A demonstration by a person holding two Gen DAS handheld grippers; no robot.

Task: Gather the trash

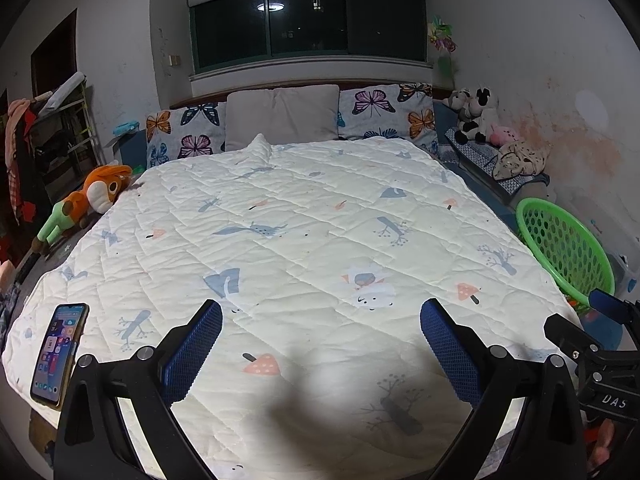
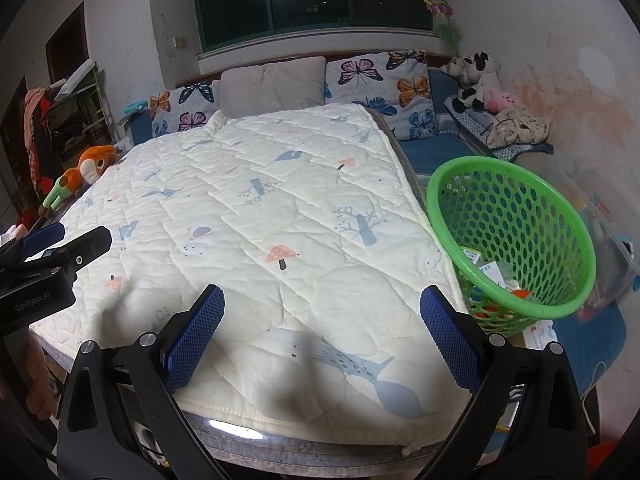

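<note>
A green perforated basket (image 2: 516, 240) stands on the bed's right side beside the white quilt (image 2: 280, 220); it holds several scraps of trash (image 2: 492, 272) at its bottom. It also shows in the left wrist view (image 1: 568, 248). My left gripper (image 1: 320, 344) is open and empty, above the quilt (image 1: 300, 240) near the foot of the bed. My right gripper (image 2: 320, 336) is open and empty above the quilt's near right corner, left of the basket. Each gripper shows at the edge of the other's view, the right gripper (image 1: 600, 344) and the left gripper (image 2: 48, 256).
A phone (image 1: 60, 352) with a lit screen lies on the quilt's near left corner. An orange plush toy (image 1: 88, 200) lies at the left edge. Pillows (image 1: 280, 116) line the headboard. Soft toys (image 1: 480, 116) sit on a bench at the right wall.
</note>
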